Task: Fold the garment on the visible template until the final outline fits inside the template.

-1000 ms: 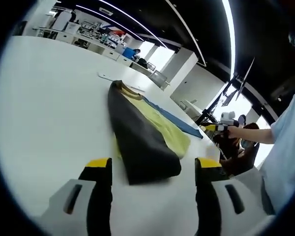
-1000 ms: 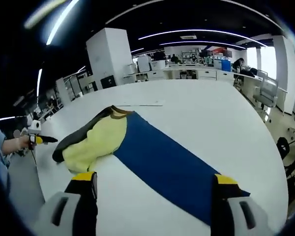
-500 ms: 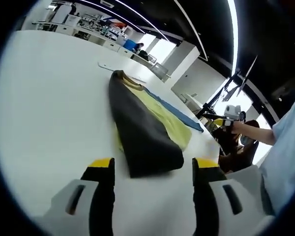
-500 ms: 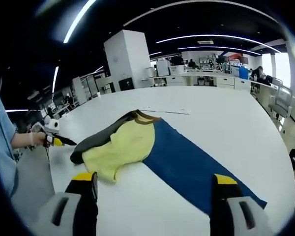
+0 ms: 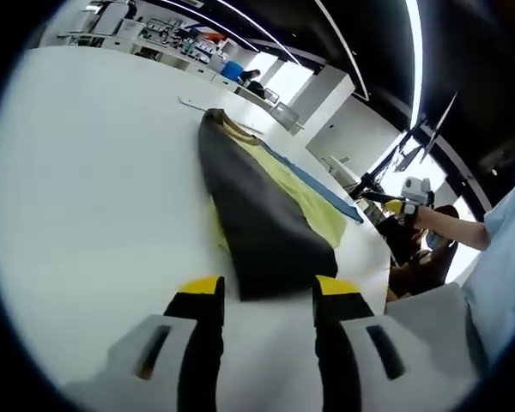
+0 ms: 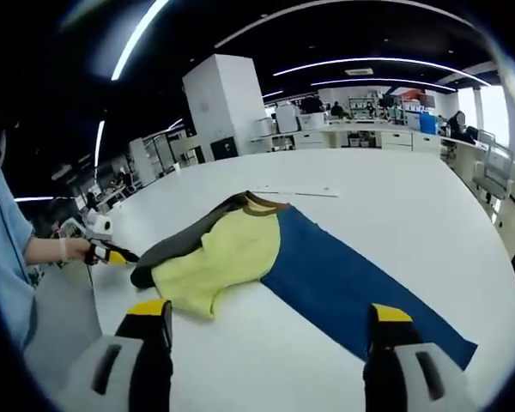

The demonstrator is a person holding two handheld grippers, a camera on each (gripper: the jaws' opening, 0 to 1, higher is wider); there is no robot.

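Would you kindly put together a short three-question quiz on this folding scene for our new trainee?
1. True or false: the left claw is shut on the garment.
2. Which colour is the flat template lying on the white table? A) red B) blue C) green
3. Fill in: in the right gripper view, the garment's yellow side lies next to a ____ folded edge.

Key:
1. False. Its jaws stand apart, just short of the dark hem.
2. B.
3. Dark. The dark layer runs along the yellow part's far side, toward the left claw held in the person's hand. The right claw is wide open.
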